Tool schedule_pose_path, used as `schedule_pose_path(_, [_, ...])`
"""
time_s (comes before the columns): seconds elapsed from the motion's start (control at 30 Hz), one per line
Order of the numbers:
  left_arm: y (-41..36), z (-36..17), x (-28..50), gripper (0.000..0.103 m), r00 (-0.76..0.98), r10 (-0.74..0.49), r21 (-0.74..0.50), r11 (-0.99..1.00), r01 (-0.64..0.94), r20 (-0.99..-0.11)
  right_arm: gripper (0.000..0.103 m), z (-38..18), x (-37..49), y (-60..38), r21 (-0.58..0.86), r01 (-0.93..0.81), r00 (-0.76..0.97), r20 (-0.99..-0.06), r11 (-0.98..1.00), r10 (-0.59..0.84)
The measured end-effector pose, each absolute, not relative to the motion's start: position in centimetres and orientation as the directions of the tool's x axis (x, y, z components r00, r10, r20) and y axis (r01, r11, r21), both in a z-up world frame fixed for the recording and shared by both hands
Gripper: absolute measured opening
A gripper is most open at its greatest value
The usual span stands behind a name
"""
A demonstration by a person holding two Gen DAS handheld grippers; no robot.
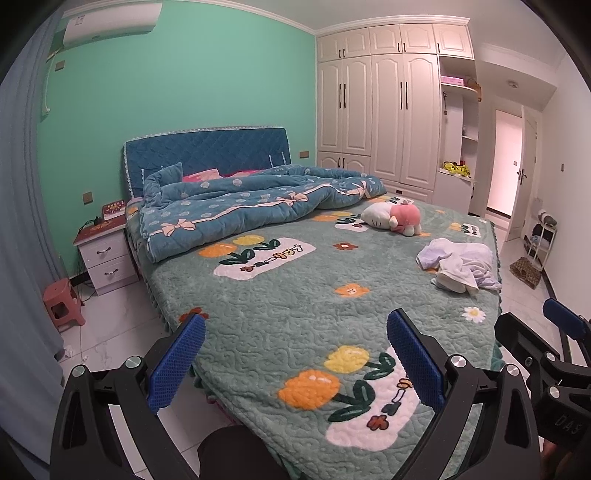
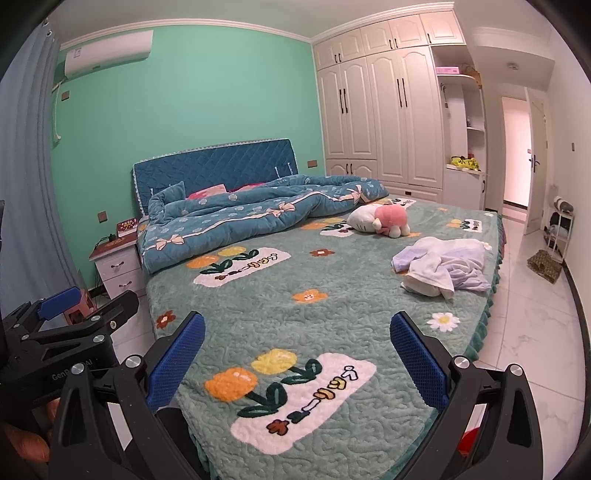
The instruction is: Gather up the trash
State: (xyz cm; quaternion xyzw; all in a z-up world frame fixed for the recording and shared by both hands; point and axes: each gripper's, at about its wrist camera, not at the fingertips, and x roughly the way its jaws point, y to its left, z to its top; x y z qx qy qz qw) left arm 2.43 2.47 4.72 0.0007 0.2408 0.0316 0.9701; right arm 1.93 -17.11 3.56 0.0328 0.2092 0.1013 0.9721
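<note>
Both grippers, left gripper [image 1: 295, 354] and right gripper [image 2: 297, 354], gape empty as I hover over the quilted bedspread [image 1: 295, 302]; crumpled clothes [image 1: 460, 266] lie far right.

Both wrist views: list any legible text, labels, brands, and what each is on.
"DAS": right tongs body, seen in left wrist view.
"GenR...AI", middle hidden: left tongs body, seen in right wrist view.
Bedspread lettering: cartoon script, unreadable.
Air conditioner sticker: too small.
Red box on nightstand: blurred.
Yellow bag print: blurred.
</note>
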Motion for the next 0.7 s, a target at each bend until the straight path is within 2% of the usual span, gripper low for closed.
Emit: schedule_pose_path(0.7, [2.64, 4.78, 2.5, 0.097, 0.882, 0.061, 0.019, 0.998, -0.058, -0.467, 0.098, 3.2, 2.08, -16.88, 0.114, -0.186, 0.883, -0.417, 0.976, 0.217])
